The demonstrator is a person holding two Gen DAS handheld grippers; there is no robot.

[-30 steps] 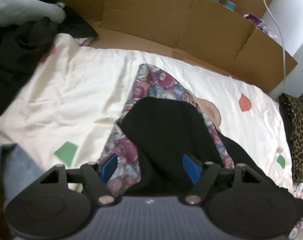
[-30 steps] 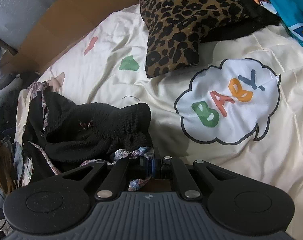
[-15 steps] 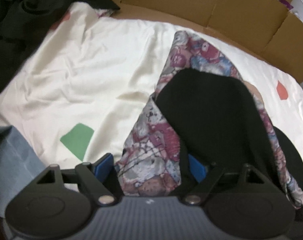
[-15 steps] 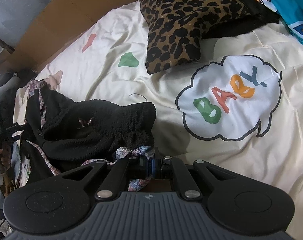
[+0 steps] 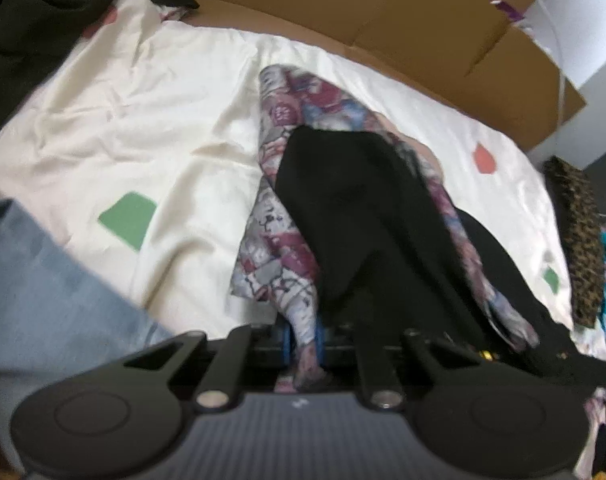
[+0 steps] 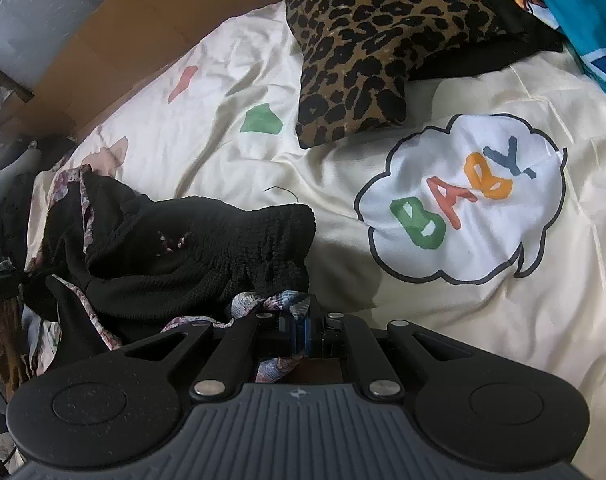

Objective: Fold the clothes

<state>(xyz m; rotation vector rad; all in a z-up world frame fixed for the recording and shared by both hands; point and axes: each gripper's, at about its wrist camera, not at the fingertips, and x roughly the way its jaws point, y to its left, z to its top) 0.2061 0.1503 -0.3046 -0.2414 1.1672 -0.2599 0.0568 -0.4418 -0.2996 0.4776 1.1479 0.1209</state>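
A garment of black knit with a floral patterned lining (image 5: 359, 216) lies stretched across the cream bed sheet (image 5: 143, 120). My left gripper (image 5: 303, 340) is shut on a floral edge of it at the near end. In the right wrist view the same garment (image 6: 191, 248) lies bunched at left, and my right gripper (image 6: 299, 332) is shut on another floral edge of it, low over the sheet (image 6: 423, 320).
Cardboard panels (image 5: 383, 20) stand along the far edge of the bed. A leopard-print pillow (image 6: 363, 40) lies at the back right, with a blue printed cloth (image 6: 583, 20) beyond. Dark clothes (image 5: 31, 20) pile at the far left. Blue denim (image 5: 43, 300) is near left.
My left gripper has closed on the floral edge of the garment; it was open around the cloth before. The right gripper stays shut on its edge and has barely moved.
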